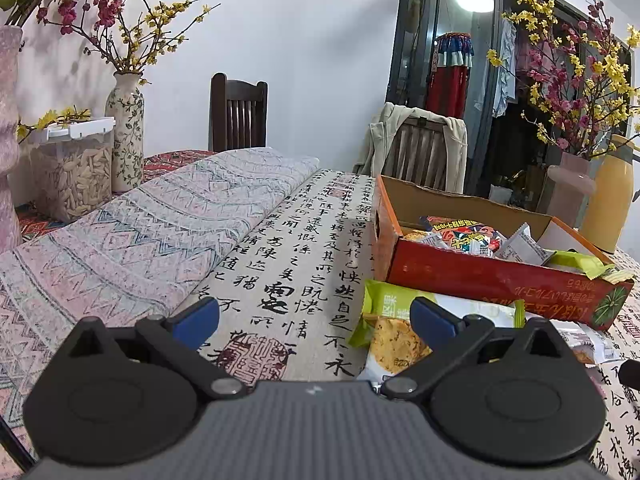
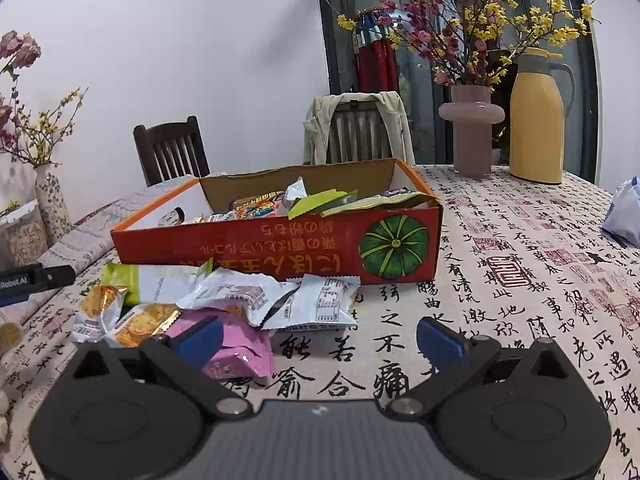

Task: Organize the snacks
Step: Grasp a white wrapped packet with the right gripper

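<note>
While both claws gape, one box (image 2: 276,248).

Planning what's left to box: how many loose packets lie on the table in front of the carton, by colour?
Green-and-white packet: 1
Gold packets: 2
White packets: 2
Pink packet: 1
Total: 6

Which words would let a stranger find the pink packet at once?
Start at the red box on the table. A heap of packets lies on the cloth before it. The pink packet is nearest the camera, the only pink one among white, green and orange.
</note>
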### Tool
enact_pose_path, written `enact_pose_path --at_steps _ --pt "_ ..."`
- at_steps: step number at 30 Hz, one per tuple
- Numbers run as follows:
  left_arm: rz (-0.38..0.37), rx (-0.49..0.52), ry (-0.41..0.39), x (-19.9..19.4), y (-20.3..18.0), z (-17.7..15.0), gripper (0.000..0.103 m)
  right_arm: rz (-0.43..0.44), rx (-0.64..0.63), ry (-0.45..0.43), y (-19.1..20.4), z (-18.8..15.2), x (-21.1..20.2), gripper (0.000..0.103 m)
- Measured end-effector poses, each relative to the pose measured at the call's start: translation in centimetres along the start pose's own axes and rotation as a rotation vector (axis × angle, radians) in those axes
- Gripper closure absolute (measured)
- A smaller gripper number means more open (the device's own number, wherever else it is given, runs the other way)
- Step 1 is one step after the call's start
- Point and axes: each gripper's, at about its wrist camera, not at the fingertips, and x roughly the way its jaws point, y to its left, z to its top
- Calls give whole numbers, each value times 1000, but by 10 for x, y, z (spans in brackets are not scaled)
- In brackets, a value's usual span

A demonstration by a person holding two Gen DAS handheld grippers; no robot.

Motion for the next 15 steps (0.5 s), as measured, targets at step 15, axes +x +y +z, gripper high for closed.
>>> enact_pose_path --at_steps 15 --pt "-18 -37 -11 -2 5 0 0 -26 3 14 -4 1 -4 1"
